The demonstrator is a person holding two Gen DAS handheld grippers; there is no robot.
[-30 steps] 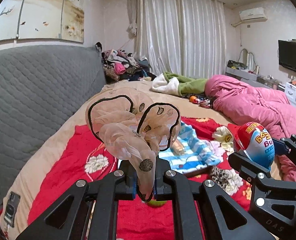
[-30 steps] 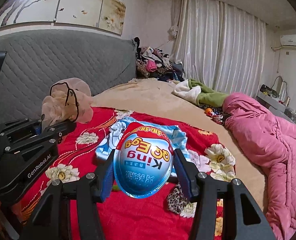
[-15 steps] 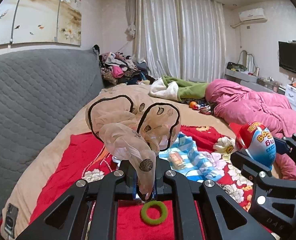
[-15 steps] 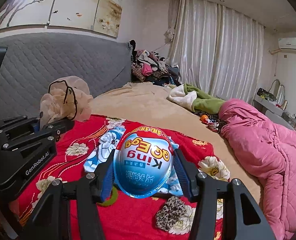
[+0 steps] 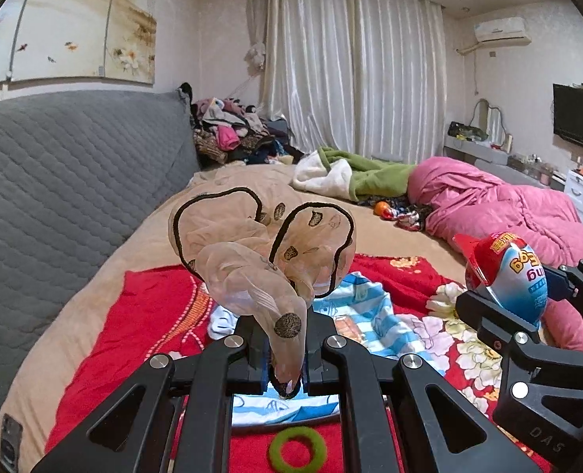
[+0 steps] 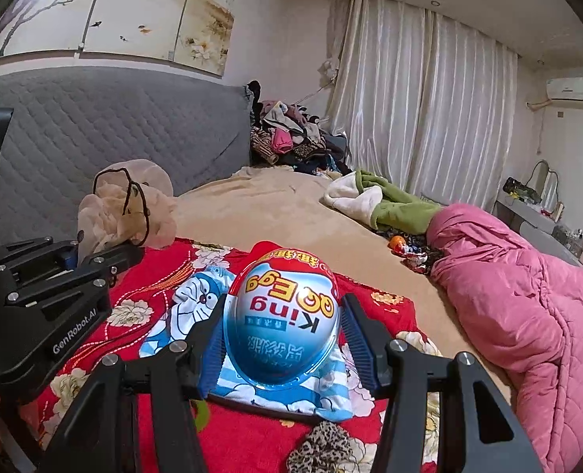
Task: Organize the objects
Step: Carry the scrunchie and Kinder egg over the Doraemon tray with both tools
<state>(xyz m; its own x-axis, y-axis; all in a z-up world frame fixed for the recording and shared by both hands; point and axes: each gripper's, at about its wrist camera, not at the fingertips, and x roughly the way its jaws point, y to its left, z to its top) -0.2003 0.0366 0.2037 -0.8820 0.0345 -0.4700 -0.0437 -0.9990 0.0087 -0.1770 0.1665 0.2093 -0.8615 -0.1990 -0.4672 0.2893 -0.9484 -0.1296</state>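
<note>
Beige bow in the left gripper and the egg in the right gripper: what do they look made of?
Bow: apparently sheer, gauzy fabric with black piping; light passes through its soft folds. Egg: likely glossy plastic or foil wrap; it shows bright highlights and printed lettering. Neither can be confirmed by sight alone.

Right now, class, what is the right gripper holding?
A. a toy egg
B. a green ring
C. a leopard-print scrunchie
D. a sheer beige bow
A: the right gripper has its blue pads pressed on both sides of the toy egg.

Sheer beige bow [image 5: 260, 252] upright; blue-red egg [image 6: 283, 327] upside down
</note>
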